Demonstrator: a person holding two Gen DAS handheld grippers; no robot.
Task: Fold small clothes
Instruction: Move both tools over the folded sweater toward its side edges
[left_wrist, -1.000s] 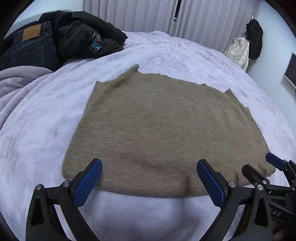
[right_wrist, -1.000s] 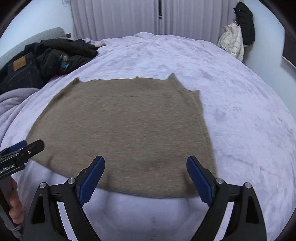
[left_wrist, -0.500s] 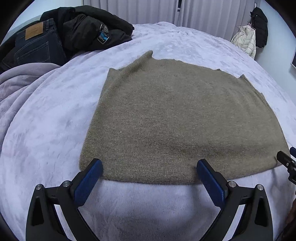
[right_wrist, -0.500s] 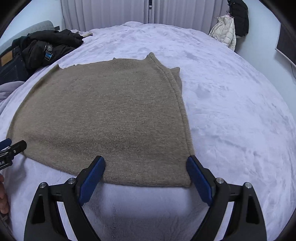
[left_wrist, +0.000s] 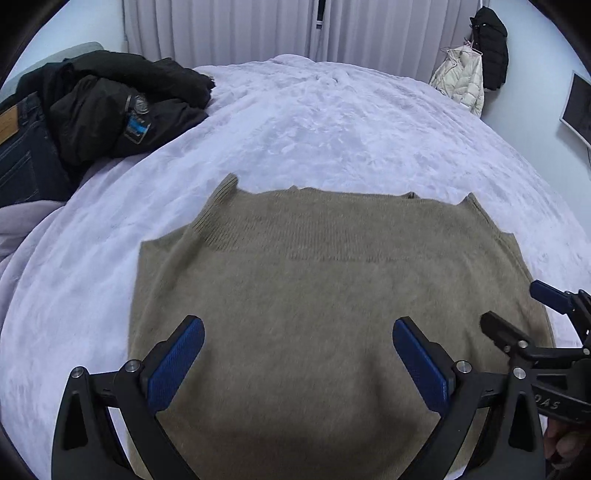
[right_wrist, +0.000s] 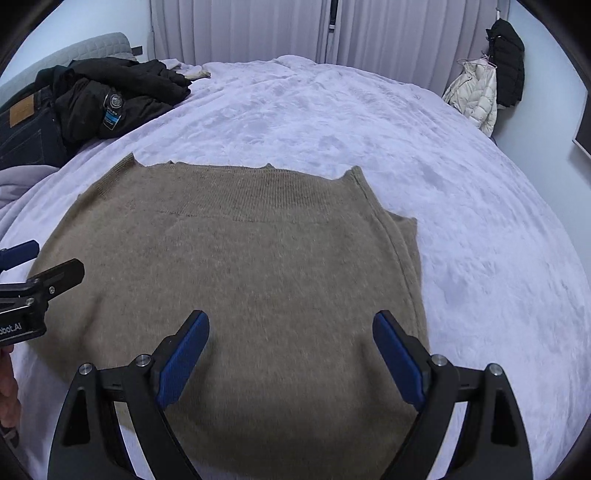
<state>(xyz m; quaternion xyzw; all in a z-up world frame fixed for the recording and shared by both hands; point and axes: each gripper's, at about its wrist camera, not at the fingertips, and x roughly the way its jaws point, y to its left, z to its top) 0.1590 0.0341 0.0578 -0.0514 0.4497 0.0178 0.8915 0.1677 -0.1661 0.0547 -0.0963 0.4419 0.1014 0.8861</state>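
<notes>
A tan knitted garment (left_wrist: 314, 295) lies flat on the white fleece bed cover; it also shows in the right wrist view (right_wrist: 251, 280). Its ribbed edge is at the far side, and a second layer peeks out along its right side. My left gripper (left_wrist: 297, 363) is open and empty, hovering over the garment's near left part. My right gripper (right_wrist: 291, 358) is open and empty over the near right part. Each gripper shows in the other's view: the right gripper (left_wrist: 524, 314) at the right edge, the left gripper (right_wrist: 40, 264) at the left edge.
A heap of black jackets (left_wrist: 122, 99) and dark jeans (left_wrist: 18, 147) lies at the bed's far left. White and black coats (left_wrist: 469, 77) hang on the wall at the far right. White curtains (right_wrist: 280, 29) hang behind the bed cover (right_wrist: 369, 122).
Both grippers have moved forward over the garment, so its near edge has passed beneath the fingers. Both stay open. The garment still lies flat.
</notes>
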